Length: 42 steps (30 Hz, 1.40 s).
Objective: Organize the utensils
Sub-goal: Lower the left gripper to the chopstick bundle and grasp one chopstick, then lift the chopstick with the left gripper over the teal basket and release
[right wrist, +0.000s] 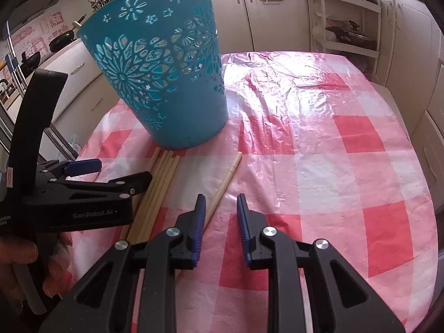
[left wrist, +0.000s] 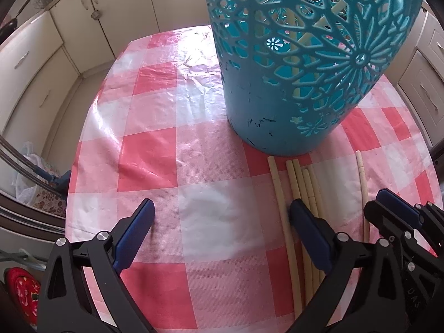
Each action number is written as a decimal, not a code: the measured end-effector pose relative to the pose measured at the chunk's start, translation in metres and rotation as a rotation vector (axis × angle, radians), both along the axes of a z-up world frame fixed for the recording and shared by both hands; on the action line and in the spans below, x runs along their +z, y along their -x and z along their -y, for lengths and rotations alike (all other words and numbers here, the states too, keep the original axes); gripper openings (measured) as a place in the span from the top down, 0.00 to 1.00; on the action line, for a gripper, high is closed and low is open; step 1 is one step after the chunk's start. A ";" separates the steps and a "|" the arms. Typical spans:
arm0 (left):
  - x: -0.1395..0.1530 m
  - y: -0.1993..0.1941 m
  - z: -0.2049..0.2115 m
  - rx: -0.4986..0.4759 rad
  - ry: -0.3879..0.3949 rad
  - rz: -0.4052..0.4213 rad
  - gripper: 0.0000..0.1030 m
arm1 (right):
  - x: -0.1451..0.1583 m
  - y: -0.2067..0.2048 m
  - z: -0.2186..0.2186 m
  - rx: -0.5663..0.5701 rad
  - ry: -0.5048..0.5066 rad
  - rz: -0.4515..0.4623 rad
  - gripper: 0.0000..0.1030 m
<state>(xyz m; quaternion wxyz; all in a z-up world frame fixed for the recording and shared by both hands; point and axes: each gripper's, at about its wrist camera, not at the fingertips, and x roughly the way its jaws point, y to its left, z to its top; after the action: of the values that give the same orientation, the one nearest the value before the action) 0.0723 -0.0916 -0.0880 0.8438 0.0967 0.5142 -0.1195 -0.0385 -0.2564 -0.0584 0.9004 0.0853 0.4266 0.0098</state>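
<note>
A teal cut-out basket [left wrist: 299,63] stands on the checked tablecloth; chopsticks show inside it through the holes. It also shows in the right wrist view [right wrist: 166,77]. Several pale chopsticks [left wrist: 302,194] lie on the cloth in front of it, and one chopstick [left wrist: 362,183] lies apart to the right. My left gripper [left wrist: 222,219] is open and empty, its right finger over the bundle. My right gripper [right wrist: 221,211] is partly open and empty, just right of the lone chopstick [right wrist: 224,180]. The bundle [right wrist: 159,183] lies beside the left gripper [right wrist: 105,172].
The table [right wrist: 333,138] has a pink and white checked plastic cloth. Cream kitchen cabinets [left wrist: 69,27] surround it. A white shelf rack [right wrist: 347,22] stands behind the table. Pans [right wrist: 61,38] sit on the counter at the left.
</note>
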 end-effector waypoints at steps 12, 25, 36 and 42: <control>0.011 0.009 -0.005 -0.062 0.056 0.030 0.73 | 0.005 0.003 -0.025 0.188 0.212 -0.118 0.86; 0.010 0.009 -0.003 -0.077 0.067 0.020 0.79 | 0.001 0.007 -0.025 0.146 0.193 -0.060 0.76; 0.010 0.011 0.009 -0.118 0.046 0.024 0.91 | 0.003 -0.003 -0.026 0.172 0.208 -0.112 0.89; 0.015 0.007 -0.004 -0.120 0.114 -0.012 0.95 | 0.000 0.000 -0.028 0.194 0.204 -0.053 0.89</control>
<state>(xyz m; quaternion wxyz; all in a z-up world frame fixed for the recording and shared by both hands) 0.0650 -0.0872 -0.0730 0.8363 0.0787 0.5047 -0.1994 -0.0388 -0.2283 -0.0589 0.8876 -0.0481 0.4553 0.0509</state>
